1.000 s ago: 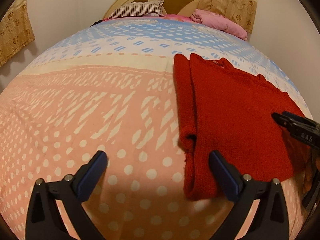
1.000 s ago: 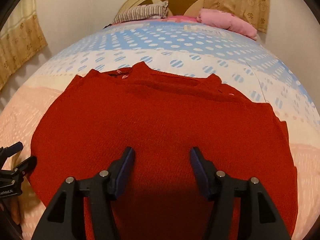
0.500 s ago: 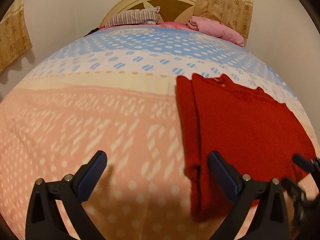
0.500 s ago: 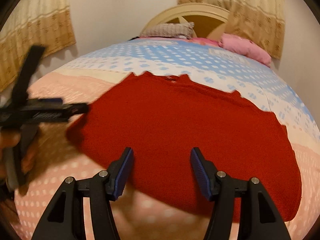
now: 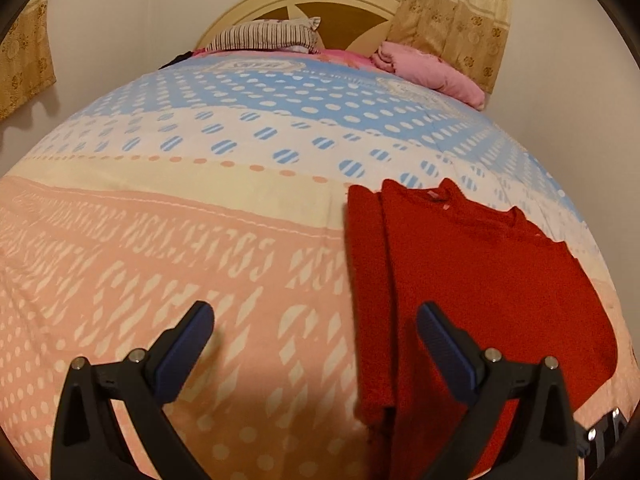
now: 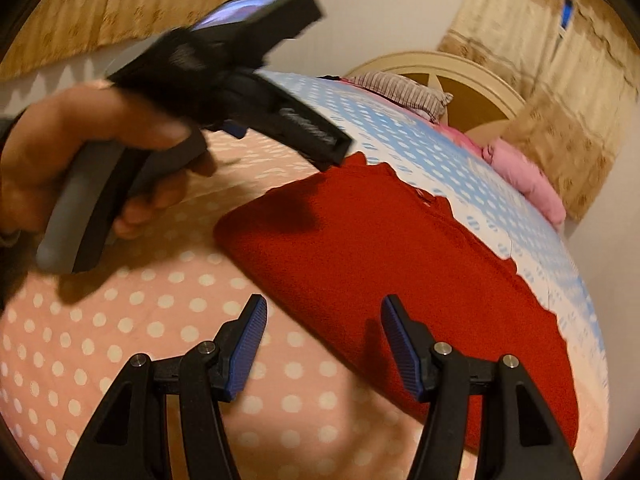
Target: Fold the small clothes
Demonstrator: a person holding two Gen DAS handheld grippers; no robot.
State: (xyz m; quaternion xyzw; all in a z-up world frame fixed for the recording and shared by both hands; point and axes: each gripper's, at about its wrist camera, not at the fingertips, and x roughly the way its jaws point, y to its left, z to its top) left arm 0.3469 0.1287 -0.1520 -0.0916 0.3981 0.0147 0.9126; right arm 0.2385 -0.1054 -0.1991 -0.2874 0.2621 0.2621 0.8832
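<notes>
The left hand-held gripper (image 5: 314,326) hangs over the bed (image 5: 200,240) with its jaws spread wide and nothing between them; its right pad (image 5: 444,350) is above the sweater's near left part, not pressing it. The right hand-held gripper (image 6: 322,330) is likewise open and empty, its fingers straddling the sweater's near edge without contact. The red sweater (image 5: 480,280) lies flat on the bed, partly folded, with a narrow strip doubled along its left side, collar toward the headboard (image 5: 304,4). Left of the sweater, a hand (image 6: 72,152) grips the left tool's handle.
</notes>
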